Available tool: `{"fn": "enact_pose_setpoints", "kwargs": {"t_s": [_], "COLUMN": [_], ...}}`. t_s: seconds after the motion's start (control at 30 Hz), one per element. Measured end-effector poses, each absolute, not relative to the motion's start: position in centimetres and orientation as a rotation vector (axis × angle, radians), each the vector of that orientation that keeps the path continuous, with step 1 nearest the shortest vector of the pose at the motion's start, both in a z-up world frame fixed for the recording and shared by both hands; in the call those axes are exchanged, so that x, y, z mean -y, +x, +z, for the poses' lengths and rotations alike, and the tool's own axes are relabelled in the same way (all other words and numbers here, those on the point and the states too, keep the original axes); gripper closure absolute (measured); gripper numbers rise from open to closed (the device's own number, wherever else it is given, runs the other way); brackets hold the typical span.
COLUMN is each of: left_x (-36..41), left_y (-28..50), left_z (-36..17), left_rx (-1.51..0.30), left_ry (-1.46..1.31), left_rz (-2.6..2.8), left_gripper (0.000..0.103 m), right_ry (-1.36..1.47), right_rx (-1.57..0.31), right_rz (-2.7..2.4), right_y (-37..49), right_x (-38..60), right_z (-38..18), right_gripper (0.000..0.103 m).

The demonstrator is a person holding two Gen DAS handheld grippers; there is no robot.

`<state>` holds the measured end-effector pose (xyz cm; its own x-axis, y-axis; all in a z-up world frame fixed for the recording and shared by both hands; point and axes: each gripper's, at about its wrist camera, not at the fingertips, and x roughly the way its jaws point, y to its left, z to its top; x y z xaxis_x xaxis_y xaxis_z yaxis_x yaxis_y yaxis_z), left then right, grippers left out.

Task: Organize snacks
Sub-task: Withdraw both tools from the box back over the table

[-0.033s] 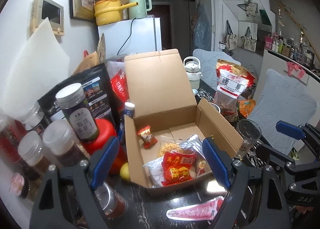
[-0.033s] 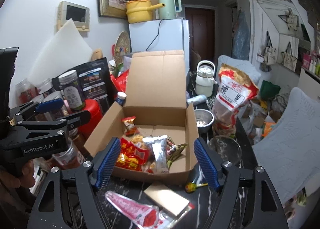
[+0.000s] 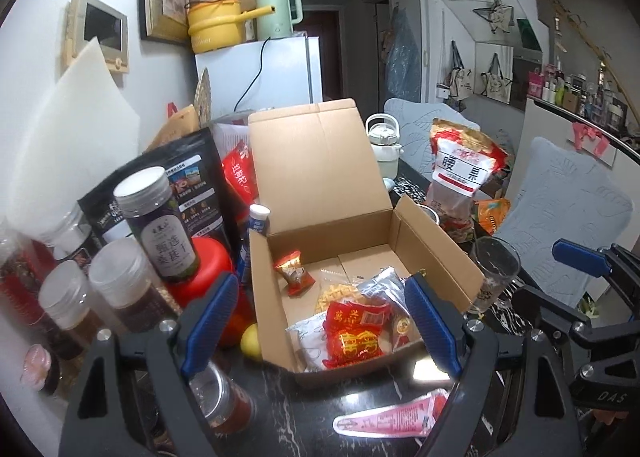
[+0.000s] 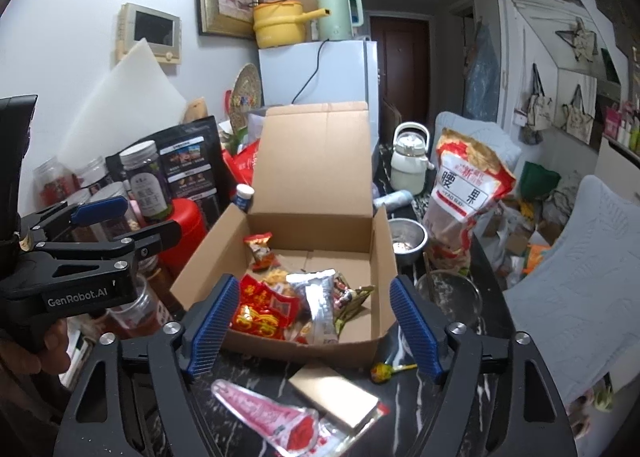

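Observation:
An open cardboard box [image 3: 432, 253] stands on the dark marble table with its lid up. Inside lie a red packet [image 3: 354, 333], a small red candy packet [image 3: 294, 269] and a silver packet [image 4: 316, 297]. My left gripper [image 3: 322, 289] hovers open over the box's near left corner, holding nothing. My right gripper [image 4: 314, 283] hangs above the box's front edge with its jaws opening; nothing is pressed between them. On the table before the box lie a pink wrapper [image 4: 272, 413], a flat tan packet [image 4: 332, 393] and a lollipop [image 4: 380, 371].
Lidded jars [image 3: 156, 225], a red tub [image 3: 204, 269] and a black pouch crowd the box's left side. To its right stand a tall cashew bag [image 4: 464, 193], a metal bowl [image 4: 404, 241], a glass bowl [image 4: 448, 293] and a drinking glass [image 3: 496, 273]. A person's hand holds the left gripper.

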<state>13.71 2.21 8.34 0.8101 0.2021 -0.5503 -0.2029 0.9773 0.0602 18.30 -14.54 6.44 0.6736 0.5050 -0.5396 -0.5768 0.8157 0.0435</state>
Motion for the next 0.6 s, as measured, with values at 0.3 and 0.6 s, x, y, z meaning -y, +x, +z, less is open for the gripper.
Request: {"fn": "enact_pose_setpoints", "kwargs": {"t_s": [0.3, 0.6], "left_x": [-0.7, 1.0], "left_y": [9.4, 5.9], "left_z": [8.3, 6.4], "left_rx": [-0.576, -0.612], "left_ry": [0.011, 0.005], "left_rz": [0.180, 0.124], "left_gripper": [0.017, 0.017], "right_ry": [-0.126, -0.103], "right_rx": [-0.538, -0.548], "right_rz": [0.598, 0.577], "right_y": [14.3, 10.5], "right_x": [16.1, 17.9], "right_z": [6.9, 5.8], "right_gripper": [0.019, 0.019]}}
